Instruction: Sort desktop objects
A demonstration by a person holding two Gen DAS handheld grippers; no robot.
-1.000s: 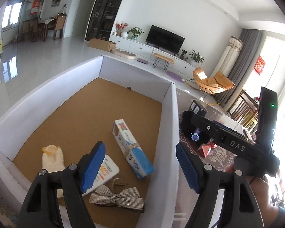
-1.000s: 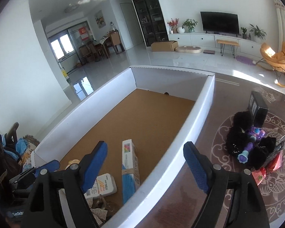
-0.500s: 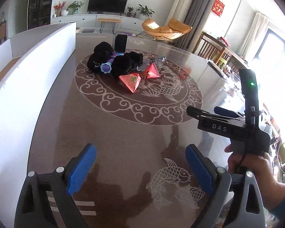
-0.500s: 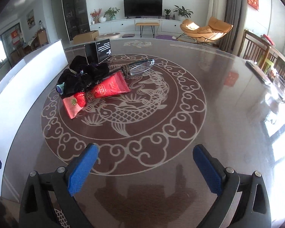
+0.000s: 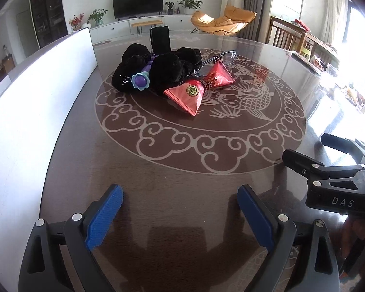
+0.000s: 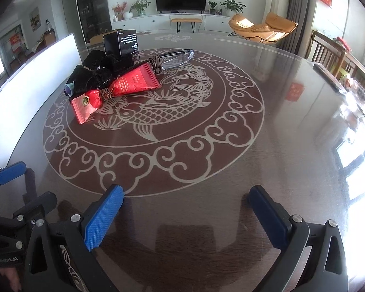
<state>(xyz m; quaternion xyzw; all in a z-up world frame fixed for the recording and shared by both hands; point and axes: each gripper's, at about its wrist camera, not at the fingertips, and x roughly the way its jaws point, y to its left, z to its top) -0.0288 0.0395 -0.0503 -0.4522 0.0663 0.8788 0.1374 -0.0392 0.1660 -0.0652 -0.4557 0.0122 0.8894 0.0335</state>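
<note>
The desktop objects lie in one heap on the far part of my desk (image 5: 182,170), near the white box wall (image 5: 36,102), I think because they wait there for sorting into that box. In the left wrist view, the red packet (image 5: 187,95) points its corner toward me, its long axis running away to the right, and it leans on the black plush (image 5: 163,70). My left hand-held gripper (image 5: 180,216) has just been opening and has nothing between its pads; my right hand-held gripper (image 5: 328,170) shows at the edge. In the right wrist view, the packet lies slanted from lower left to upper right, the glasses (image 6: 175,57) stretch rightward behind it, and a black box (image 6: 120,42) stands upright. My right one has also just been opening and is released, empty.
</note>
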